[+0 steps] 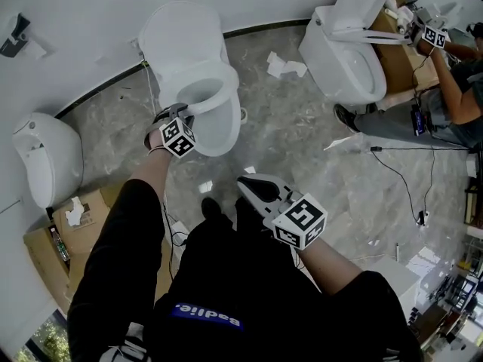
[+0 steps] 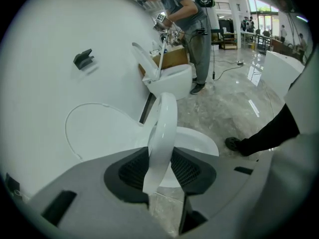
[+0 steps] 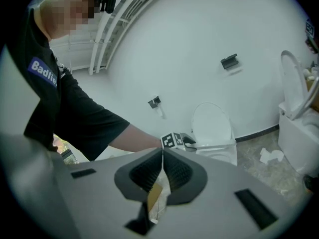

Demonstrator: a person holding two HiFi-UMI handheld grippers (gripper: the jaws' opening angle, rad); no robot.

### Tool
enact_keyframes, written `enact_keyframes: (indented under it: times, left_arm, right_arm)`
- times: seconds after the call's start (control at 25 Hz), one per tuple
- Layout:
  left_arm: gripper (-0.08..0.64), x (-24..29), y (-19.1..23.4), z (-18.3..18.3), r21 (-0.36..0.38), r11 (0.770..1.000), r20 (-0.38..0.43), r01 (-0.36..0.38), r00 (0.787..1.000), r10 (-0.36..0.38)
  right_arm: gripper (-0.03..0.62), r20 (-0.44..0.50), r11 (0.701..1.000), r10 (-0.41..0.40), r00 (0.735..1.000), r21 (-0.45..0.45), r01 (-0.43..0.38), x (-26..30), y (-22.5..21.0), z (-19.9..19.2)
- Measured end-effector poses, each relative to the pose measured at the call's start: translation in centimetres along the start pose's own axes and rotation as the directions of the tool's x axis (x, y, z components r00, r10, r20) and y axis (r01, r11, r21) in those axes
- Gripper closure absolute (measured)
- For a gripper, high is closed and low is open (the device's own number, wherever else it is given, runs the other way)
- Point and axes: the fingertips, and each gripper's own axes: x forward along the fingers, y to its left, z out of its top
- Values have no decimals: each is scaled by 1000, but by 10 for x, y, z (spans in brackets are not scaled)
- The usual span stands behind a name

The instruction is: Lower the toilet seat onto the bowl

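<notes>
The left gripper (image 1: 175, 111) is closed over the front edge of the white oval plastic toilet seat (image 2: 167, 118). The seat is seen edge-on between the two dark ribbed pads, with no gap visible on either side of it. Beyond the jaws, the seat is seen low over the white ceramic bowl (image 1: 219, 130). Whether it rests on the rim cannot be told. Past the seat, the white rounded lid (image 1: 185, 36) is leaned upright against the white wall (image 1: 75, 21).

The right gripper (image 1: 247, 183) is held well apart from the bowl, nearer the wearer. Its jaws are pressed together and nothing is held between them.

Three toilets are counted. One is at the left gripper, a second white toilet (image 1: 45, 153) is to its left, and a third white toilet (image 1: 343, 59) is well off to its right. At the third toilet a raised seat is gripped by a second person (image 1: 453, 96) with another marker-cubed gripper (image 1: 432, 35).

Two brown cardboard boxes are seen: one (image 1: 45, 247) on the left gripper's left, near the wearer, and one (image 1: 396, 55) behind the third toilet. Crumpled white tissue (image 1: 285, 66) is left on the grey marbled floor (image 1: 302, 134) between the two farther toilets. A black cable (image 1: 400, 179) is trailed across the floor to the right gripper's right. Two dark wall brackets (image 3: 229, 61) (image 3: 154, 102) are fixed above the bowl.
</notes>
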Motion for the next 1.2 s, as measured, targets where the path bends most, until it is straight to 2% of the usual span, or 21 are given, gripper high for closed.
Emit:
enact_keyframes:
  times: [0.24,0.44,0.6,0.76,1.0,1.2]
  left_arm:
    - [422,5,-25,-2,58,998,58,38,998,-41]
    - [417,9,-47,-7,67,996,57,60,996,-64]
    - [414,13,-70,-12,91,992,51,87,994,-92]
    - [408,22,-85,-14,105,992,64,70,995,-77]
    - [402,35,-120,-29,79,992,43,97,994,-101]
    - [402,51,-145,-38,112,986,12,127,992,-129]
  right_arm:
    - [564,21,1000,-14,1000,0,14,26,40,-10]
    - [565,9,1000,-5,1000,5,5,27,57,-22]
    - [563,-26,999,-21,999,27,22,19,53,-39]
    - [563,-51,998,-40,998,40,43,12,37,-55]
    - [563,-87,996,41,995,84,-34,26,33,-91]
    - [563,-99,992,107,989,75,-99,39,26,-101]
